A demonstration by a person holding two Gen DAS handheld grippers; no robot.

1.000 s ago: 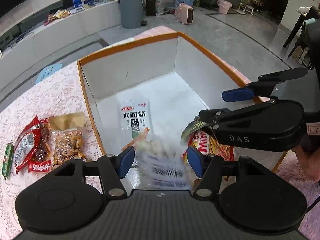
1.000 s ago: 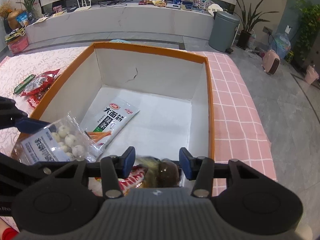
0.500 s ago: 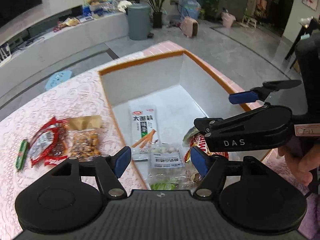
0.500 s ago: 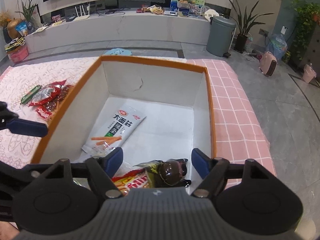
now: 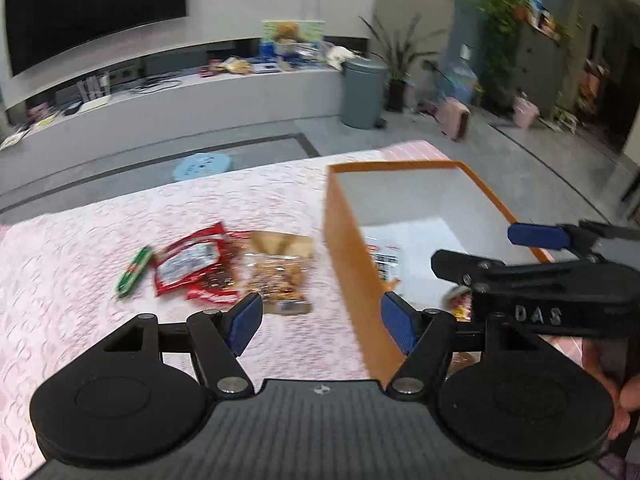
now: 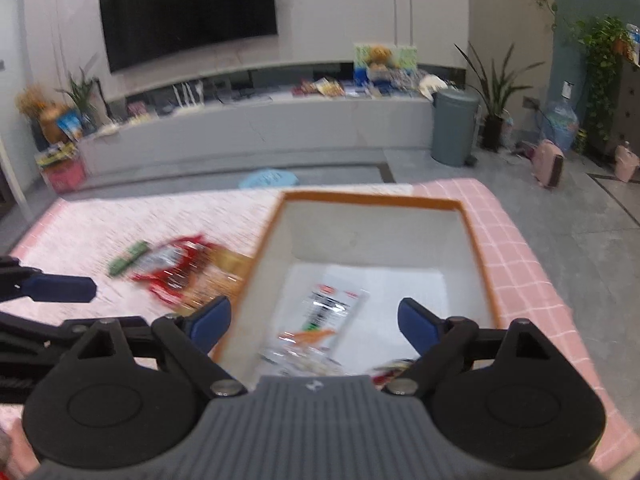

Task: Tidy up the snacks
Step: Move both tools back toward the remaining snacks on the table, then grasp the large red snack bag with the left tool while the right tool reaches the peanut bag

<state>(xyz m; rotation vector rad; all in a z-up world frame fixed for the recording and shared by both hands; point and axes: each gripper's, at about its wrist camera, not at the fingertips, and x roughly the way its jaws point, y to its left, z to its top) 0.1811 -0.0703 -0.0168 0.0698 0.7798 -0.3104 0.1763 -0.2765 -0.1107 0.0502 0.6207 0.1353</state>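
An orange box (image 5: pixel 348 248) with white inner walls stands on the table, its rim (image 6: pixel 476 248) in the right wrist view too. A white packet (image 6: pixel 332 308) lies on its floor, and more packets (image 6: pixel 304 362) lie at its near end. Left of the box lie a red packet (image 5: pixel 192 260), a green stick (image 5: pixel 134 270) and a clear nut bag (image 5: pixel 280 272). My left gripper (image 5: pixel 320 322) hangs open above the box's left wall, holding nothing. My right gripper (image 6: pixel 314 322) is over the box's near end; its jaws are opening, with nothing between them.
A pink lace cloth (image 5: pixel 80 320) covers the table, with pink check cloth (image 6: pixel 516 264) right of the box. A person's hand (image 5: pixel 624 392) holds the right gripper (image 5: pixel 488 248). On the floor beyond the table stand a blue stool (image 5: pixel 204 164) and a grey bin (image 5: pixel 364 92).
Both grippers have risen and drawn back from the box. The left let a clear packet fall into it; the right's jaws spread and released a dark packet. The views swung left.
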